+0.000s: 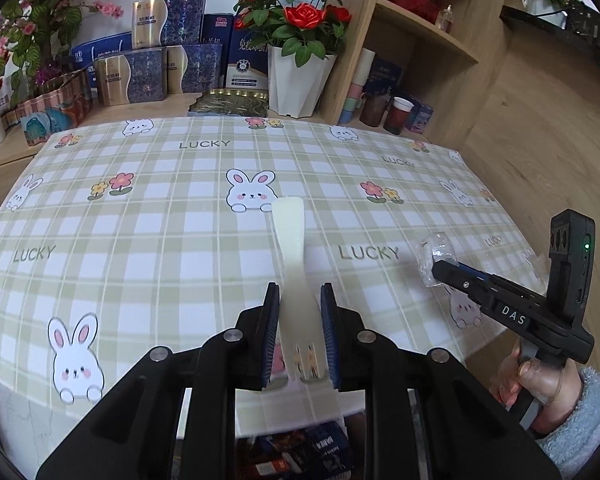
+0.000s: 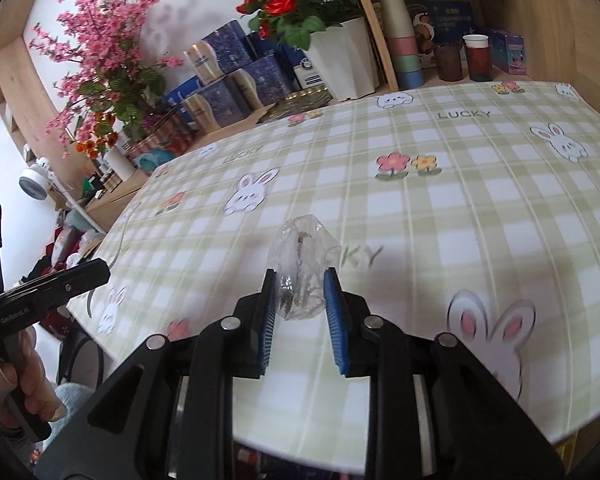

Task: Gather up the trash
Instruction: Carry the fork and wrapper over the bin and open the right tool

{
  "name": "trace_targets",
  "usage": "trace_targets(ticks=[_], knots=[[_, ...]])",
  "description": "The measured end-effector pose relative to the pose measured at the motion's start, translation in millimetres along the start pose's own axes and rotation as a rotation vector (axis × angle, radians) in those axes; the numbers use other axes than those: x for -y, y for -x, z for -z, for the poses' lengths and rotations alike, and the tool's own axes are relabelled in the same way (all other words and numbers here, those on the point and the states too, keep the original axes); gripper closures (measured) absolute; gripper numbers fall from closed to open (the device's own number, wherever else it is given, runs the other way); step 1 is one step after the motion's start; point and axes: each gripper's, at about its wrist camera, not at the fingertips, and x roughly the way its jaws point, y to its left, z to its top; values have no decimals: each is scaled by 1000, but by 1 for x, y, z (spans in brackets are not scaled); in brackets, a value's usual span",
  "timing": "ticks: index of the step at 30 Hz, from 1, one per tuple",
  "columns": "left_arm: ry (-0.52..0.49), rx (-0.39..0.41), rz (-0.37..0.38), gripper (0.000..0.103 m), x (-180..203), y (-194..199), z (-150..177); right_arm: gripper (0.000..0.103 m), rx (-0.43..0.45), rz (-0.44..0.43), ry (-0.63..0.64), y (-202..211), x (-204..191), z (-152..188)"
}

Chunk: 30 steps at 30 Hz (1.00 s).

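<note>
My left gripper (image 1: 300, 300) is shut on a white plastic fork (image 1: 290, 248), its handle pointing away over the checked tablecloth (image 1: 160, 220), tines back between the pads. My right gripper (image 2: 300, 284) is shut on a crumpled clear plastic wrapper (image 2: 302, 256), held just above the table. In the left wrist view the right gripper (image 1: 440, 268) shows at the right edge of the table with the wrapper (image 1: 436, 250) at its tip. The left gripper (image 2: 100, 270) shows at the left in the right wrist view.
Blue and gold boxes (image 1: 148, 76), a white pot of red roses (image 1: 296, 80) and pink flowers (image 2: 108, 60) line the table's back. A wooden shelf with cups (image 2: 476, 58) stands at the back right. Packets lie below the table's front edge (image 1: 308, 452).
</note>
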Motion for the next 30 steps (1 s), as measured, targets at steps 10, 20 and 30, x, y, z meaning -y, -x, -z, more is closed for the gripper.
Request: trace_targets(ticks=[10, 20, 30], knots=[[-3, 15, 30, 82, 8, 46, 54, 76, -44, -62, 60, 34, -37, 55], [-18, 11, 29, 82, 3, 63, 92, 76, -252, -105, 284, 4, -88, 139], [34, -4, 21, 82, -15, 65, 117, 76, -489, -21, 346, -57, -91, 202]])
